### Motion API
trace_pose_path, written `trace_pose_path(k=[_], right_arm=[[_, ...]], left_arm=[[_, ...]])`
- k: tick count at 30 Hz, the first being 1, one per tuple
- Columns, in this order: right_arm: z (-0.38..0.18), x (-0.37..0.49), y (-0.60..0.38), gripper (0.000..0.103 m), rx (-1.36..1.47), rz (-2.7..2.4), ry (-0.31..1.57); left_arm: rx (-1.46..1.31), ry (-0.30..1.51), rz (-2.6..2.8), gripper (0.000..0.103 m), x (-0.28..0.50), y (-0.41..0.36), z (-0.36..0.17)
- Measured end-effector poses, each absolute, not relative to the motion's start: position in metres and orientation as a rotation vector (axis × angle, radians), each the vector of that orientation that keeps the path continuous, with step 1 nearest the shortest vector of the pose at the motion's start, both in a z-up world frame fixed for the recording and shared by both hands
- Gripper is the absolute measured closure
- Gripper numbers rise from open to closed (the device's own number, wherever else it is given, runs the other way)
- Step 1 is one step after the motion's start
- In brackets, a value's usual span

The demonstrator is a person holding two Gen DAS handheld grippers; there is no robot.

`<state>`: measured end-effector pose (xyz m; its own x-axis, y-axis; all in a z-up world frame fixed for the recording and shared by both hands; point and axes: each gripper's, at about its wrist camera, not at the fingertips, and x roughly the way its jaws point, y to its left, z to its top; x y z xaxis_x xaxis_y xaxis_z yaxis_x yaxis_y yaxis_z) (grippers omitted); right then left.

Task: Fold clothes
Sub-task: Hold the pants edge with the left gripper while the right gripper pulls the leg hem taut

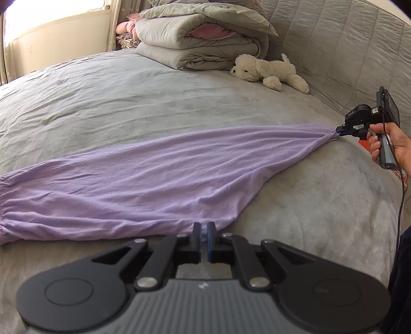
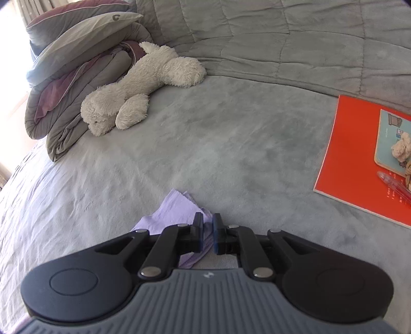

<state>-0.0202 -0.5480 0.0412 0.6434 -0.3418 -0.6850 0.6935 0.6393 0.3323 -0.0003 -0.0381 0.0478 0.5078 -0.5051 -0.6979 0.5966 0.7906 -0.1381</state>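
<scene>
On pillowcase (image 2: 87,38), letter "C"

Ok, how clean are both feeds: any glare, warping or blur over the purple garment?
Left wrist view: window blown out top left, fisheye bulges the bed, purple garment sharp and evenly lit. Right wrist view: glare along the left edge, same bulge, garment corner sharp.

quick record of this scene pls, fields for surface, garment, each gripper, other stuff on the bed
surface: grey bed cover
garment: lilac garment, stretched flat between both grippers
left gripper: shut on the garment's near edge
right gripper: shut on a bunched garment corner
other items: white plush dog, folded bedding stack, orange book
</scene>
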Motion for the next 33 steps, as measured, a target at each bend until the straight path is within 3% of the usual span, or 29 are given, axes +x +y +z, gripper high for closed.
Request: trace_pose_path(k=[8,12,13,15,17,21,24,25,28,33], right_arm=[[0.034,-0.032,-0.558,0.085,0.786,-0.613,0.632],[0.034,-0.028,-0.553,0.047,0.771,-0.554,0.645],[0.034,-0.024,-0.548,0.042,0.725,-0.55,0.661],[0.034,-0.016,-0.537,0.042,0.631,-0.54,0.692],[0.029,-0.006,-0.53,0.044,0.534,-0.554,0.714],[0.024,0.006,-0.528,0.097,0.429,-0.581,0.701],[0.028,0.007,-0.539,0.097,0.486,-0.593,0.645],[0.03,0.008,-0.539,0.098,0.491,-0.591,0.627],[0.034,0.012,-0.54,0.098,0.49,-0.583,0.61],[0.031,0.011,-0.548,0.098,0.568,-0.583,0.601]], left_arm=[[0.104,0.822,-0.696,0.098,-0.002,-0.031,0.059],[0.15,0.831,-0.739,0.073,-0.01,-0.033,0.064],[0.169,0.83,-0.741,0.067,-0.012,-0.035,0.063],[0.217,0.837,-0.729,0.066,-0.014,-0.041,0.056],[0.236,0.847,-0.716,0.066,-0.014,-0.045,0.05],[0.257,0.82,-0.642,0.064,-0.011,-0.054,0.036],[0.255,0.786,-0.571,0.064,-0.004,-0.055,0.031],[0.24,0.78,-0.557,0.069,-0.002,-0.054,0.032],[0.207,0.764,-0.522,0.1,0.004,-0.054,0.032],[0.112,0.749,-0.5,0.102,0.01,-0.046,0.043]])
